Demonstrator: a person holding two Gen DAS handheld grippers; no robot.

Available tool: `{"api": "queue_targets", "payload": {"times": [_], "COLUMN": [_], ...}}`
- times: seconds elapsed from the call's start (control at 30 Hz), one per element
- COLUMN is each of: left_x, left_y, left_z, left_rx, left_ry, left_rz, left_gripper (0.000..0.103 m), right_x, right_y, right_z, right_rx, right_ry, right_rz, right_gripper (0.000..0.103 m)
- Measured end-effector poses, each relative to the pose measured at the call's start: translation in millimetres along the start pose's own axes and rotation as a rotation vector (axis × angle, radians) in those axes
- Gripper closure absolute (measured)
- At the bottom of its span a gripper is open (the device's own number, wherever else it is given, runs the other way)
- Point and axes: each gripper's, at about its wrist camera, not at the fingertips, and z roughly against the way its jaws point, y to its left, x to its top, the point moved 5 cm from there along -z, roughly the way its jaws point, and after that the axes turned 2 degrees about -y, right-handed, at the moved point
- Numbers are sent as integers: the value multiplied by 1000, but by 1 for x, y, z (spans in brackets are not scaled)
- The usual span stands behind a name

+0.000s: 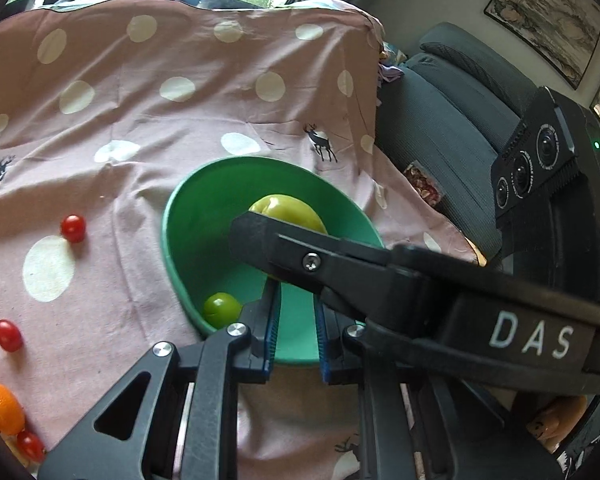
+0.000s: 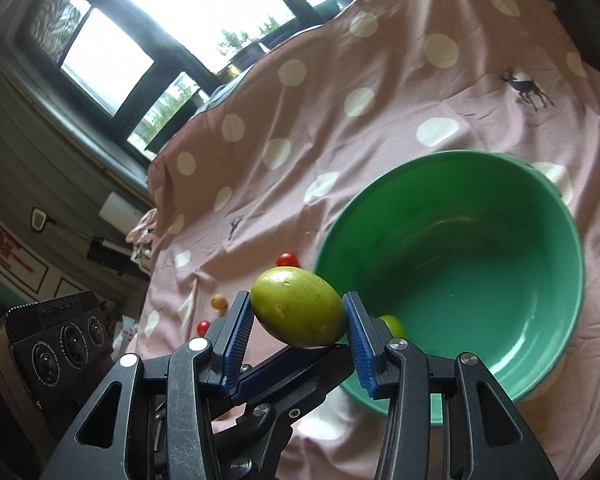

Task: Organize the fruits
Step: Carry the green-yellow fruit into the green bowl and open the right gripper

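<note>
A pink cloth (image 1: 140, 120) with pale dots and small deer prints covers the counter and fills most of both views. On it stands a green bowl (image 1: 188, 208), at the centre of the left wrist view and at the right of the right wrist view.

The right tool (image 2: 300, 322), at the lower centre of its own view, is clamped on a yellow-green fruit (image 2: 298, 308); its blue ribbed pads (image 2: 240, 344) press on the fruit's two ends, and the fruit lies across the gap, just left of the bowl's rim in the picture. In the left wrist view the same tool reaches in from the right edge over the bowl, with the fruit showing above its dark finger.

The left tool (image 1: 296, 332), at the lower centre of its own view, stands narrow with nothing between its pads; the bowl's near rim shows through the slim gap.

A small green fruit (image 1: 221, 309) lies inside the bowl at its lower left, just left of the left tool's tip.

On the cloth left of the bowl lie cherry tomatoes (image 1: 73, 228) and, at the lower left edge, a small orange fruit (image 1: 2, 408), all well apart from both tools.
</note>
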Motion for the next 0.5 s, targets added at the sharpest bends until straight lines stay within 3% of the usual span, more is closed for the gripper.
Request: {"api": "queue_targets", "payload": {"times": [0.3,0.5], "left_x": [0,-2], "left_y": [-10,-10], "left_z": [-47,-53], "left_rx": [-30,-24], "left_ry": [108,115], "left_rz": [0,12], "left_gripper": [89,86], "right_x": [7,5], "right_y": [-52,-65], "right_z": [1,-8], "right_rx": [-86,-147], "right_ry": [11,41], "right_rz": [-113,-133], "right_gripper": [55,55]}}
